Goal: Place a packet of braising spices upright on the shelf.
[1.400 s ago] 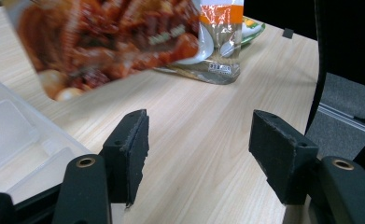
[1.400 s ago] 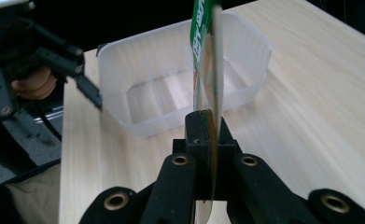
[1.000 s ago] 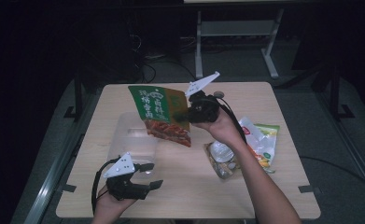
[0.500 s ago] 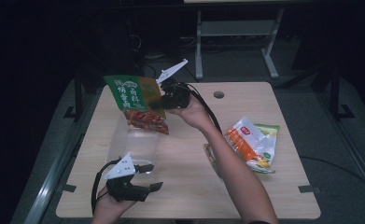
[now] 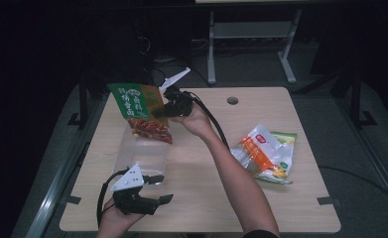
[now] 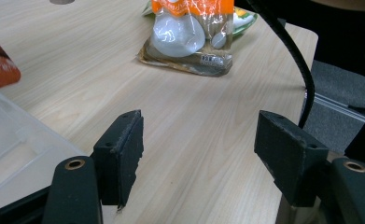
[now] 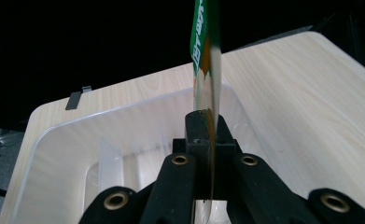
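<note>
High view: green snack bag (image 5: 141, 113) is pinched edge-on by right gripper (image 5: 167, 110) above clear plastic bin (image 5: 141, 159); a slip (thin hold) risks a miss. Left gripper (image 5: 157, 188) is held open, empty.

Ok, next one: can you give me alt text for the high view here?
A person's right tongs grip a green snack bag and hold it above a clear plastic bin at the left of a wooden table. The left tongs sit open near the table's front edge, and two more snack packets lie to the right.
</note>
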Available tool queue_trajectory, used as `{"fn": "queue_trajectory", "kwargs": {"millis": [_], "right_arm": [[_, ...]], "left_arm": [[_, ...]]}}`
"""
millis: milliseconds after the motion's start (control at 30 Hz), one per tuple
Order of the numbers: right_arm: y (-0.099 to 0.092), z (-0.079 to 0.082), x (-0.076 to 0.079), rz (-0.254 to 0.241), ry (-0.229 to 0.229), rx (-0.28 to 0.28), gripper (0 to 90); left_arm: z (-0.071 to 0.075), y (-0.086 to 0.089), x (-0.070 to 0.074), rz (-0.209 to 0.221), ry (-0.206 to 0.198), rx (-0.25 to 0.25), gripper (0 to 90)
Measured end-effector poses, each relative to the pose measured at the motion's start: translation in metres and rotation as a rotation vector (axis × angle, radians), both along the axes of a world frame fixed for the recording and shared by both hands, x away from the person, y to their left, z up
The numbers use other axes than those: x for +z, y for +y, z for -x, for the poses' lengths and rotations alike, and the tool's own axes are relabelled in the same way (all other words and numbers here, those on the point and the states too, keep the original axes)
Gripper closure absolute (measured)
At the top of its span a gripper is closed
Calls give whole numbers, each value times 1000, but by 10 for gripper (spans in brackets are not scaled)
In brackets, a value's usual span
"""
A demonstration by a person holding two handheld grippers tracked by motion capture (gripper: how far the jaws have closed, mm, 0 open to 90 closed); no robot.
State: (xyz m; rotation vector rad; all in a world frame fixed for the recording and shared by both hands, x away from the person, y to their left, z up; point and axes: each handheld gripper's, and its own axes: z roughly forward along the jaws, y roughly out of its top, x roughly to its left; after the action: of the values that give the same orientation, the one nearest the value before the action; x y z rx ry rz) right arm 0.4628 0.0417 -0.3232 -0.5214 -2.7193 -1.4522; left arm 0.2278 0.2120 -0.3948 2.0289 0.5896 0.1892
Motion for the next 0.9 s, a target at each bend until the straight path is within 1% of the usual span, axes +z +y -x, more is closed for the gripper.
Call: {"fn": "queue_trajectory", "kwargs": {"millis": [67,100,267,333,367,400,433,467,500,533,567,600,633,667,733,767,800,833,867,900], "right_arm": [[2,-3,-6,-1,8,-2,895],[4,-6,-11,-7,24,-11,894],[7,-8,-17,-21,41,-13,894],[11,-9,-21,12,28,-5,894],[11,-9,-21,12,28,-5,894],[13,-9,-24,24,37,-5,893],[15,-11,-32,48,37,0,893],[15,-11,-35,47,39,-4,892],[15,-11,-39,32,51,-11,892],[15,-11,-39,32,51,-11,892],[12,-13,-42,17,53,-19,891],[7,-15,-45,-15,73,-45,886],[5,-15,-46,-20,76,-53,882],[4,-16,-46,-23,82,-60,868],[2,-16,-46,-22,99,-63,770],[2,-15,-46,-7,90,-74,733],[2,-15,-46,-7,90,-74,733],[0,-15,-46,31,65,-72,671],[0,-15,-46,31,65,-72,671],[-3,-13,-45,8,101,-88,622]], "left_arm": [[0,1,0,1,-1,2,324],[0,1,-1,-2,-3,1,324],[-1,2,-2,1,1,6,323],[-2,3,-2,-1,4,8,323],[-2,3,-2,-1,4,8,323],[-2,4,-1,0,2,11,323],[-2,5,-1,3,1,15,323],[-2,5,-1,4,1,17,323],[-1,5,-1,5,1,18,323],[-1,5,-1,5,1,18,323],[-1,5,-2,4,-1,18,323],[-1,5,-2,3,0,18,322],[-2,5,-2,-3,-2,16,319],[-2,5,-2,-6,-2,15,318],[-2,5,-2,-6,-3,16,315],[-1,5,-2,-6,0,17,313],[-1,5,-2,-6,0,17,311],[-2,5,-2,-7,2,18,309],[-2,5,-2,-7,2,18,307],[-2,5,-2,-6,-2,21,306]]}}
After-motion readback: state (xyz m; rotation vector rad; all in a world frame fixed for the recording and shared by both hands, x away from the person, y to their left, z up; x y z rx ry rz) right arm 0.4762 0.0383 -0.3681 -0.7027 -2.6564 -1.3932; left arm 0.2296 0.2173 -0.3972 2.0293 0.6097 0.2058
